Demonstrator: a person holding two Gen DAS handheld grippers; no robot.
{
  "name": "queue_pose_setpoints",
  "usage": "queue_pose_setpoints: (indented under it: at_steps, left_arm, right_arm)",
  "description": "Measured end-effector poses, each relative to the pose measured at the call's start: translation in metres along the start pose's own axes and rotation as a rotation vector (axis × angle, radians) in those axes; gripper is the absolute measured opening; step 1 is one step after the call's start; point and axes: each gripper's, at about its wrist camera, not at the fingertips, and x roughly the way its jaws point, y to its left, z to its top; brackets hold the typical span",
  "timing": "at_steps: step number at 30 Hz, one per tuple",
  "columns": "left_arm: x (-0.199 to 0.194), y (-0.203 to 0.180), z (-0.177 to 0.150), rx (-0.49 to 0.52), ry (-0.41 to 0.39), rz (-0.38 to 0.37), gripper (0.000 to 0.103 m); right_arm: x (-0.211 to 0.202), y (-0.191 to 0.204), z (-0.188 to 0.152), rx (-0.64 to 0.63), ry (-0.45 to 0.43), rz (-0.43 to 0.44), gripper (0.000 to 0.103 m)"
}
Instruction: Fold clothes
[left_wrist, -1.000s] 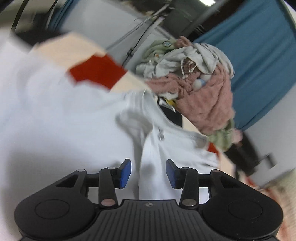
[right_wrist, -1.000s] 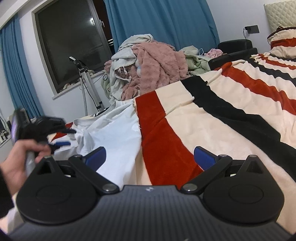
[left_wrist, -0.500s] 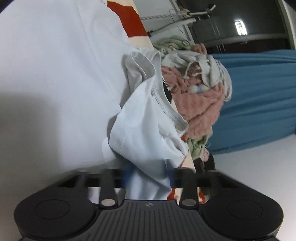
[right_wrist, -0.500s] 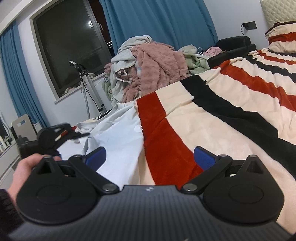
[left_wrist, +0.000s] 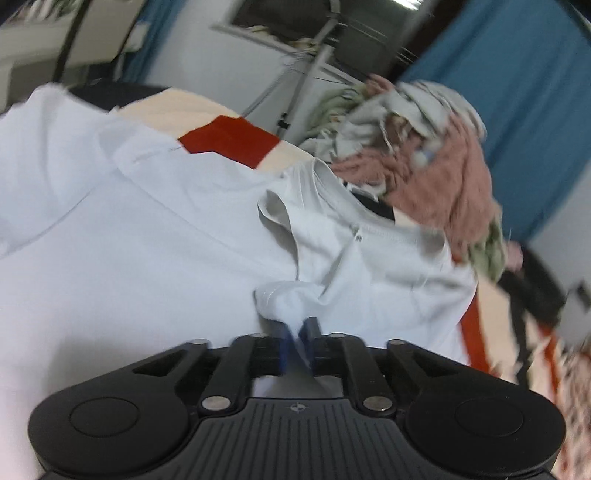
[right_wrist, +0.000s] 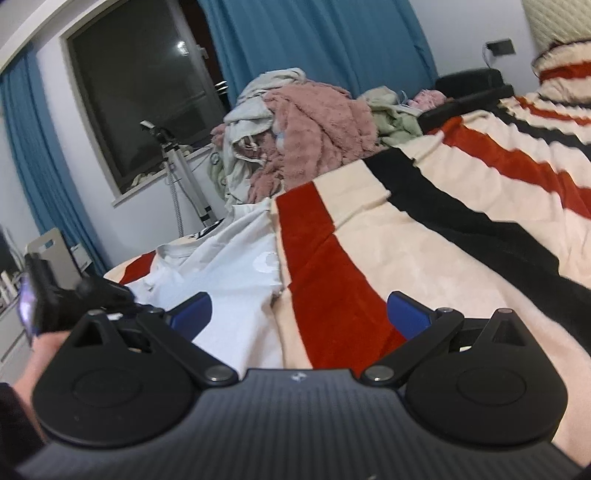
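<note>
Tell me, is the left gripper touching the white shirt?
Touching. In the left wrist view, the left gripper has its blue pads pressed together on a bunched fold of the white shirt.

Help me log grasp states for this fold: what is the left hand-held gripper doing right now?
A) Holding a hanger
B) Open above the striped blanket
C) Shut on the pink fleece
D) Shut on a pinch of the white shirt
D: the left hand-held gripper has its blue pads closed on a bunched fold of the white shirt.
</note>
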Motion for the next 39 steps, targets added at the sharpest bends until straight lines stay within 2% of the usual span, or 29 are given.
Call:
queue_pose_setpoints:
  at_steps: [1,2,3,4,6,12,16,19,23,26,32,33,34,35,38,39]
  left_arm:
    - [-0.005,0.002,-0.003,0.007,-0.010,-0.002,0.037]
    - [-0.011,0.005,-0.005,0.014,-0.017,-0.008,0.054]
    - [-0.020,0.006,-0.006,0.027,-0.022,-0.020,0.062]
    - [-0.030,0.005,-0.006,0.052,-0.030,-0.025,0.065]
    - [-0.057,0.002,-0.007,0.112,-0.051,-0.023,0.081]
    - [-0.172,0.000,-0.031,0.277,-0.098,-0.002,0.096]
    - [-0.249,0.003,-0.058,0.347,-0.152,0.011,0.100]
    - [-0.301,0.007,-0.080,0.381,-0.207,-0.006,0.103]
    - [-0.350,0.020,-0.108,0.383,-0.255,-0.006,0.103]
    - [-0.370,0.030,-0.123,0.368,-0.261,-0.016,0.103]
    - [-0.393,0.030,-0.132,0.365,-0.272,-0.053,0.103]
    - [-0.394,0.029,-0.133,0.371,-0.275,-0.057,0.103]
    - [-0.396,0.028,-0.135,0.377,-0.278,-0.060,0.103]
    - [-0.397,0.027,-0.136,0.383,-0.279,-0.064,0.103]
    - [-0.397,0.026,-0.138,0.388,-0.270,-0.073,0.103]
    - [-0.397,0.026,-0.138,0.383,-0.268,-0.074,0.103]
  right_arm:
    - [-0.001,0.003,0.000,-0.018,-0.004,0.004,0.103]
    - [-0.002,0.005,0.000,-0.033,-0.008,0.009,0.103]
    - [-0.003,0.007,-0.001,-0.044,-0.011,0.014,0.103]
    - [-0.004,0.008,-0.001,-0.054,-0.014,0.021,0.103]
    - [-0.007,0.012,0.000,-0.067,-0.018,0.036,0.103]
    - [-0.020,0.025,-0.001,-0.128,-0.044,0.069,0.103]
    - [-0.032,0.037,-0.002,-0.178,-0.060,0.089,0.103]
    - [-0.050,0.047,-0.002,-0.219,-0.067,0.115,0.103]
    - [-0.081,0.062,-0.004,-0.266,-0.071,0.159,0.103]
    - [-0.110,0.071,-0.008,-0.286,-0.067,0.197,0.103]
    - [-0.149,0.083,-0.024,-0.305,-0.076,0.220,0.103]
    - [-0.155,0.085,-0.027,-0.308,-0.078,0.223,0.095]
    - [-0.161,0.086,-0.030,-0.309,-0.079,0.225,0.074]
    - [-0.163,0.087,-0.032,-0.307,-0.080,0.225,0.066]
    - [-0.168,0.087,-0.037,-0.292,-0.094,0.222,0.069]
    - [-0.167,0.087,-0.037,-0.291,-0.095,0.218,0.083]
